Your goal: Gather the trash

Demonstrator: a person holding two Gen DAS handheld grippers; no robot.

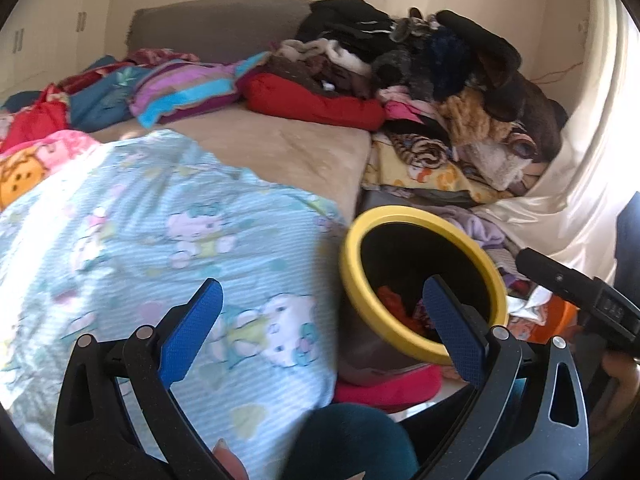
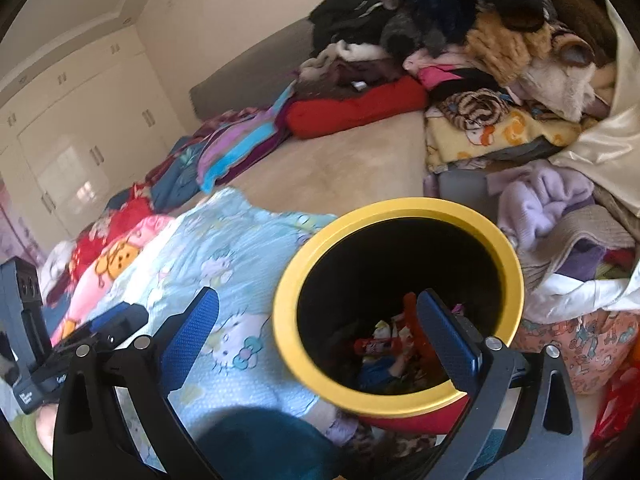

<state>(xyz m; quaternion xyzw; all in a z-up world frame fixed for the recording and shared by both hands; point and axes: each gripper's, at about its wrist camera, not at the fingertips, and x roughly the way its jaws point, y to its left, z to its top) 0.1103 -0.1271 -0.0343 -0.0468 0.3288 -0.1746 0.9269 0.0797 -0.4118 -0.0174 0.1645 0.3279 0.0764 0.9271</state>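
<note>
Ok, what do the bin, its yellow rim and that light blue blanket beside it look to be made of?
Yellow rim: likely moulded plastic, matte, smooth and even in colour. Bin: its dark inner wall reads as rigid plastic, though shadow leaves it open. Light blue blanket: soft woven or knitted cloth, with fine ribbed texture, printed cartoon figures and loose folds.

Bin [image 2: 400, 216]: on the floor beside the bed [image 2: 340, 168], at its right.
Trash [image 2: 384, 344]: inside the bin, at the bottom.
Blanket [image 2: 224, 248]: on the bed, left of the bin.
Clothes pile [image 2: 480, 48]: behind the bin.
</note>
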